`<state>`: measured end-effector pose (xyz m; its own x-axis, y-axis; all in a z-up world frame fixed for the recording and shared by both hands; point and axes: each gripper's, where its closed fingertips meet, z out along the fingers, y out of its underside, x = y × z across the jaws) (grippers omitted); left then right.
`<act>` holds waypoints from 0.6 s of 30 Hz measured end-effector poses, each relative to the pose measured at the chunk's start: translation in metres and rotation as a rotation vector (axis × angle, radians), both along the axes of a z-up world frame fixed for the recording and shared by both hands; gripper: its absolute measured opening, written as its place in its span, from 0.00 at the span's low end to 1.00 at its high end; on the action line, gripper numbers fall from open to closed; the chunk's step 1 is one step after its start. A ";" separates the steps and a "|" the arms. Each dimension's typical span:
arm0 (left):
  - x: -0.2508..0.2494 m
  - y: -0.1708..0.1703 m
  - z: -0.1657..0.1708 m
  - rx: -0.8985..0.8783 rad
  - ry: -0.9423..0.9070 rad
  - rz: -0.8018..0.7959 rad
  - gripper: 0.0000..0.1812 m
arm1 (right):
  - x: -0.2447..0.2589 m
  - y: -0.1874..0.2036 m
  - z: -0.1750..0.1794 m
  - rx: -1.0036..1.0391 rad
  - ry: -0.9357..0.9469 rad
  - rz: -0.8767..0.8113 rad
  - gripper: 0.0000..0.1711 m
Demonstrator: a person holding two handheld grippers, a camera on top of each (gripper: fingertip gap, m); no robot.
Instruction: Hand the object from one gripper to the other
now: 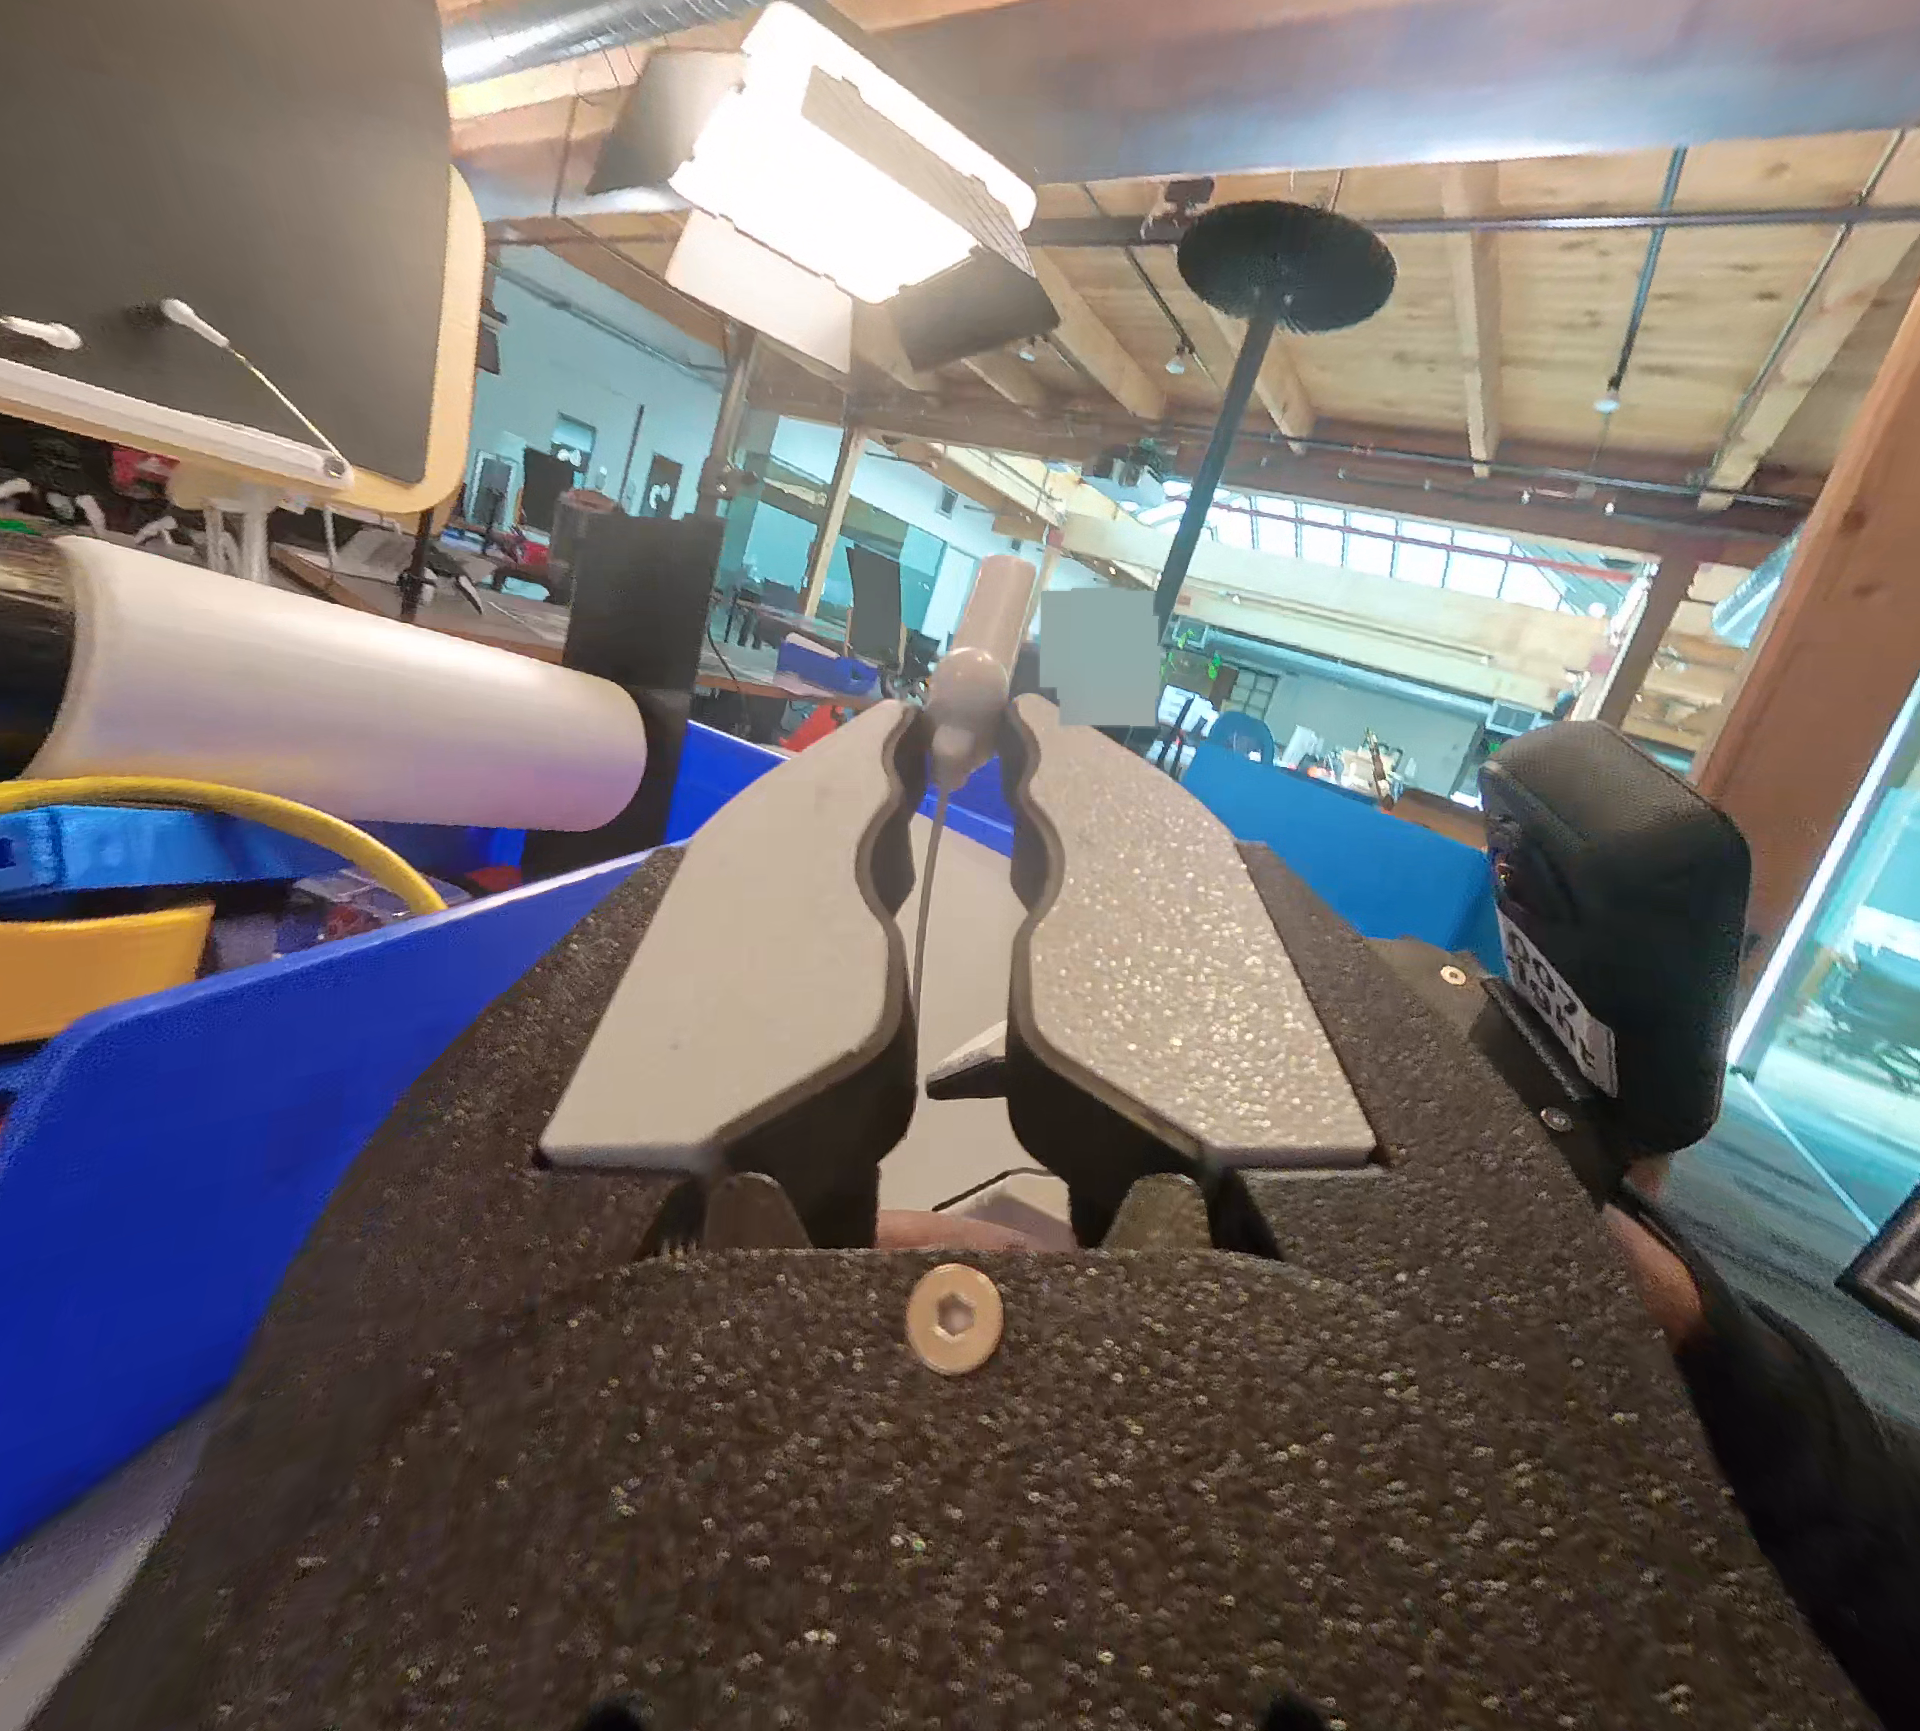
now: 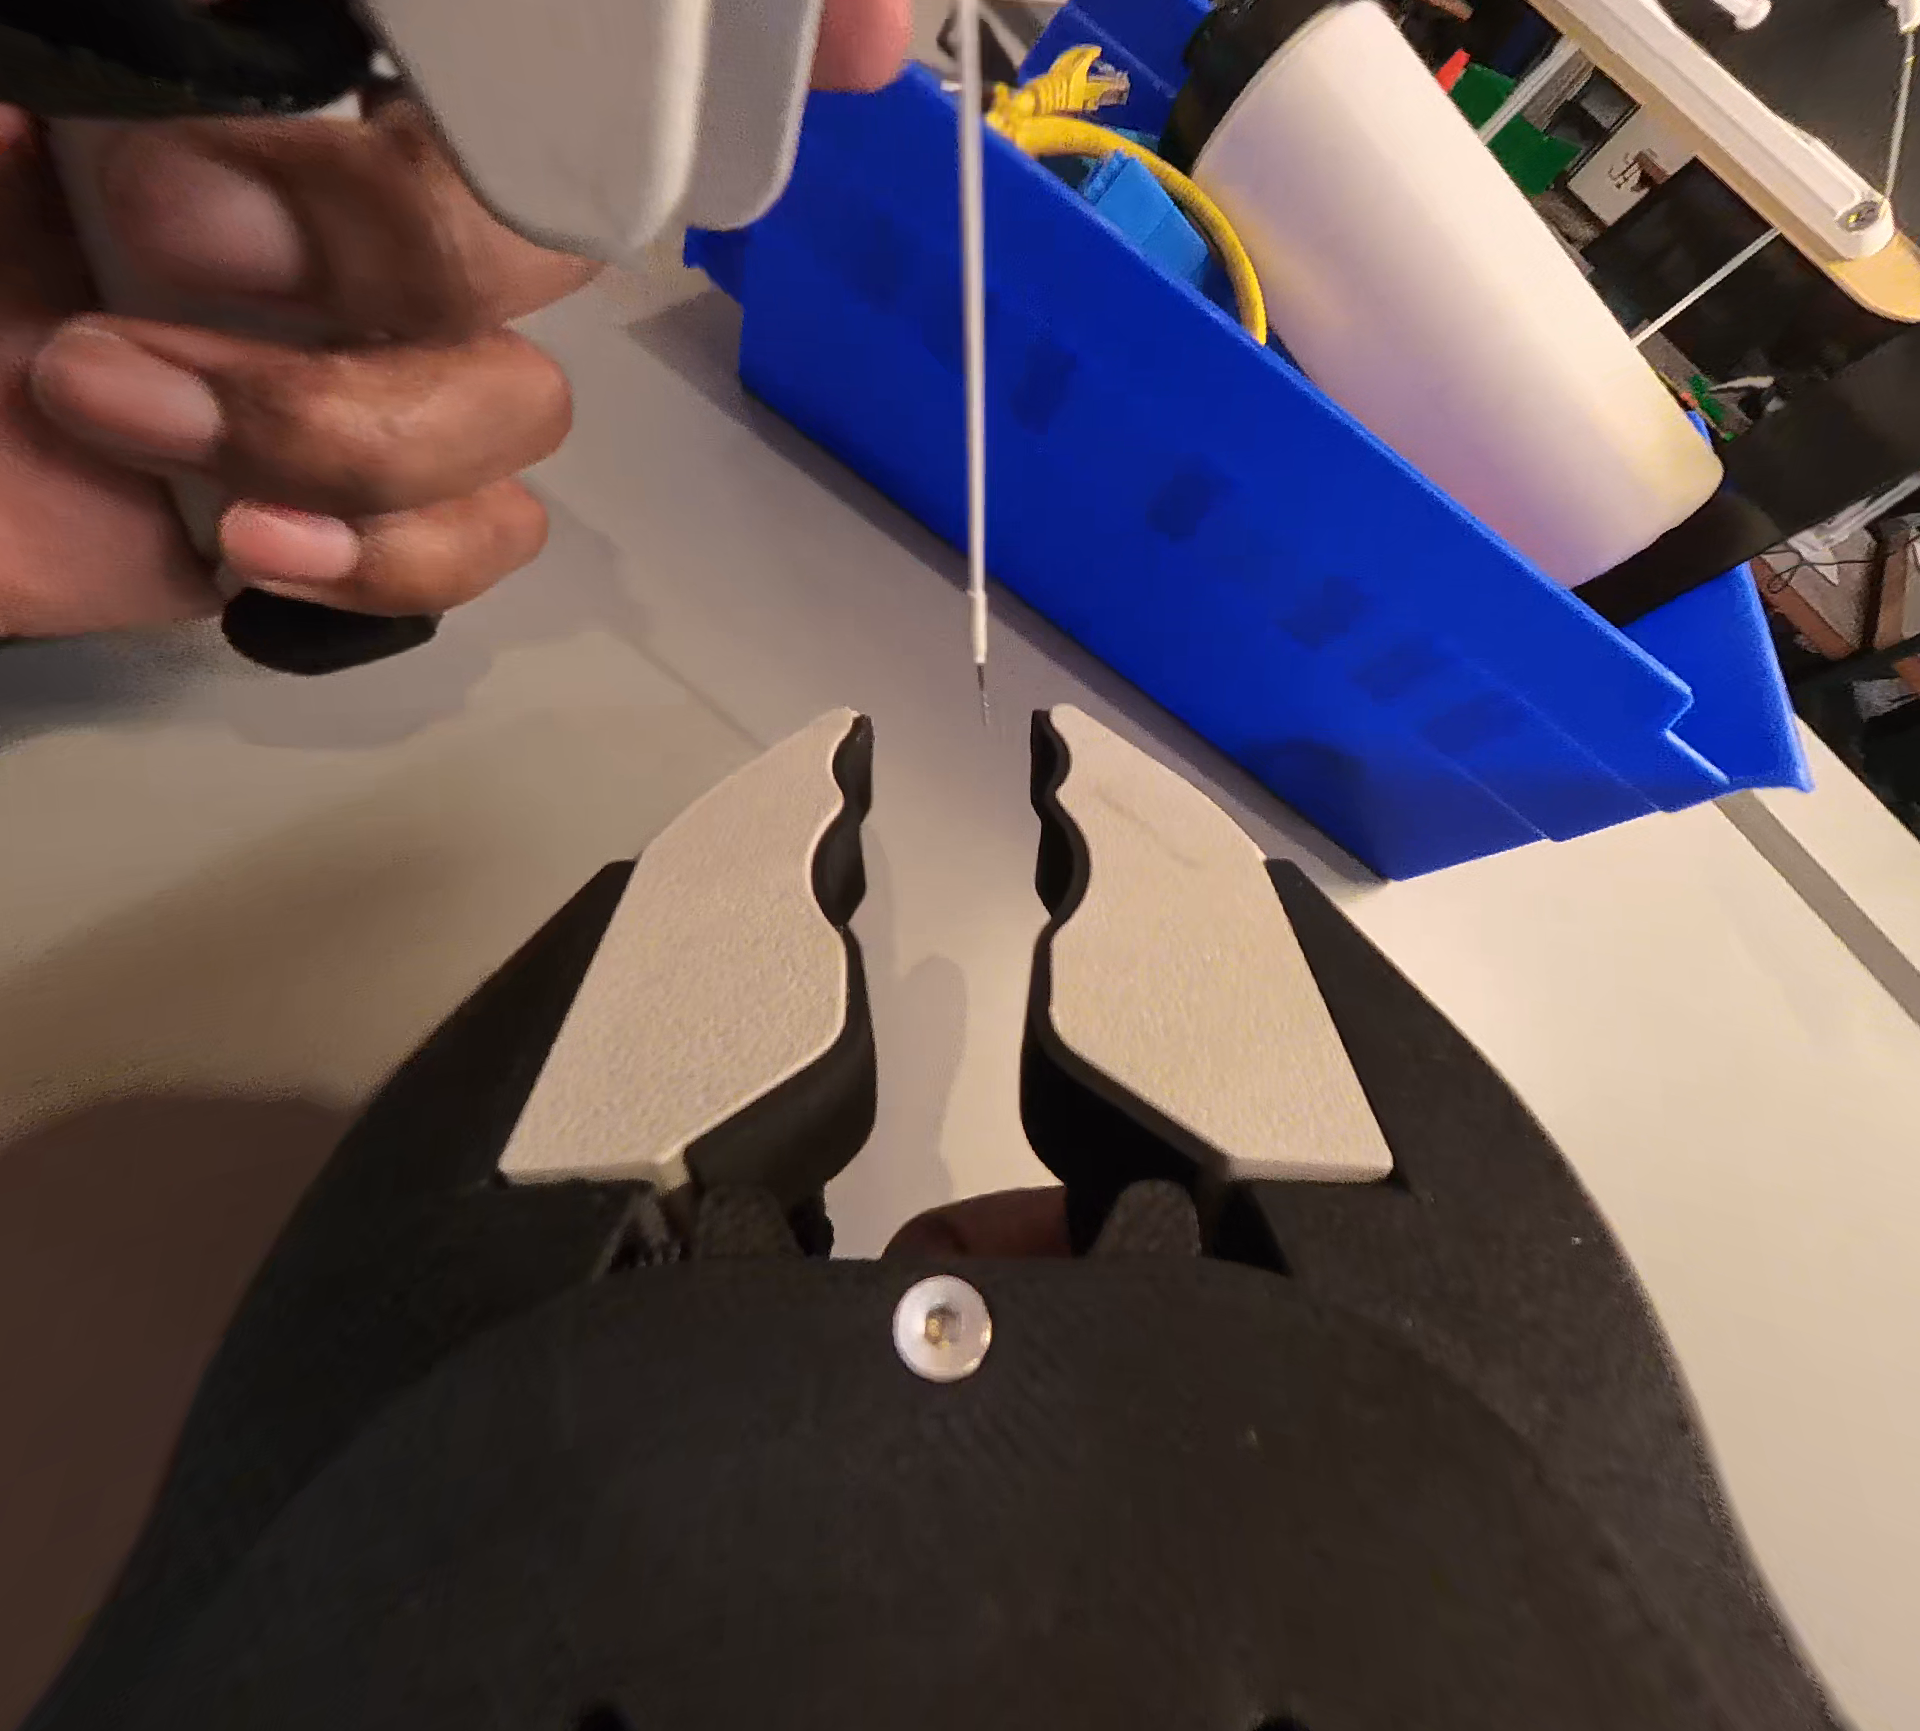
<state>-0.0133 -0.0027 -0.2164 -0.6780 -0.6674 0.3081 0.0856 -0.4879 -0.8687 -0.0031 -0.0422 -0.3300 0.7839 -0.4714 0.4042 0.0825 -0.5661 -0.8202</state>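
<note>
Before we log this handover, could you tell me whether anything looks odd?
Nothing looks damaged or spilled. The left gripper pinches the thin grey wire only at its bulbous end, so it dangles toward the open right gripper.

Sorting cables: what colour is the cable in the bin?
Yellow cable, clearest in the right wrist view.
</note>
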 end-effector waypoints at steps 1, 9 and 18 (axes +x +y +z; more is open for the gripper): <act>-0.003 0.004 0.000 -0.021 -0.006 0.010 0.08 | -0.001 0.000 0.002 0.034 -0.002 0.003 0.17; -0.015 -0.004 0.000 -0.144 0.001 -0.137 0.08 | -0.020 -0.004 0.051 0.280 -0.207 0.057 0.22; -0.031 -0.052 -0.011 0.037 0.003 -0.315 0.08 | -0.026 0.003 0.058 0.187 -0.427 0.022 0.18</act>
